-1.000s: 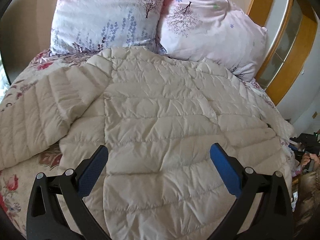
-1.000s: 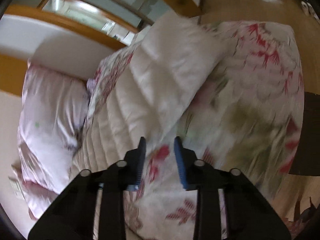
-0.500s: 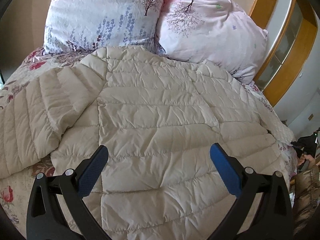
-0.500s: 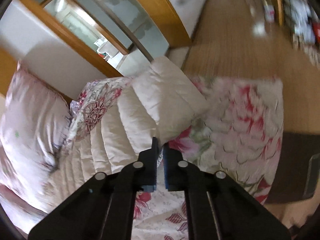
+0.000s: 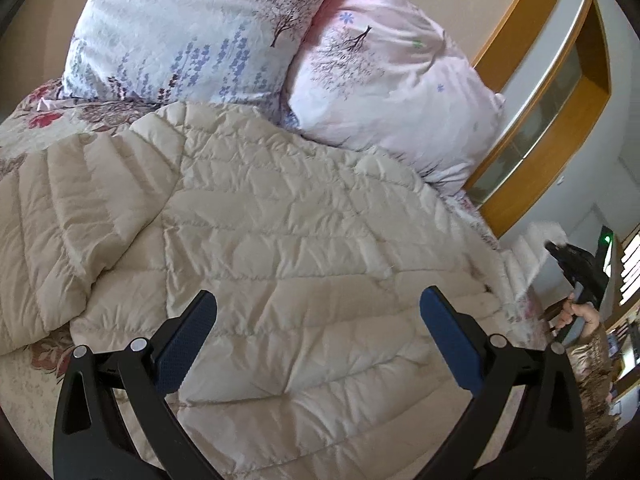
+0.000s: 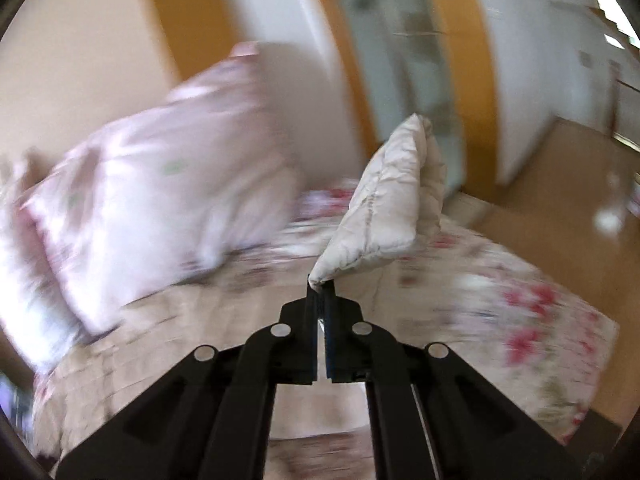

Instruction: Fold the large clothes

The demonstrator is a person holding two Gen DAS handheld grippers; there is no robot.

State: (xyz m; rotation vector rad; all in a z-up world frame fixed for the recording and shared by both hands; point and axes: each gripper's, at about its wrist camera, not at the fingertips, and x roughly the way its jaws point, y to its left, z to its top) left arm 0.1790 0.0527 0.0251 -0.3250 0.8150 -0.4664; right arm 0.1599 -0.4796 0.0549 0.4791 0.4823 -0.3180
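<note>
Right tongs had the jacket's sleeve end pinched, left tongs wide open over the back panel.

The cream puffer jacket (image 5: 280,264) lay spread across the middle of the left wrist view on the floral bed (image 5: 24,364), collar end up toward the two pillows (image 5: 200,32) at the top. The right tongs (image 6: 320,286) were clamped fully shut on the sleeve cuff (image 6: 388,208), which stood up off the bed in the centre of the right wrist view, blurry background and all. The left tongs (image 5: 318,312) hovered with jaws spread wide, gripping nothing. Looks like the sleeve fold-in step, barely started. To do it well, probably carry the cuff across onto the back panel in one smooth arc, keep the pinch tight since puffer fabric is slippery, and use the free tongs to pin the shoulder so the body doesn't drag.
</note>
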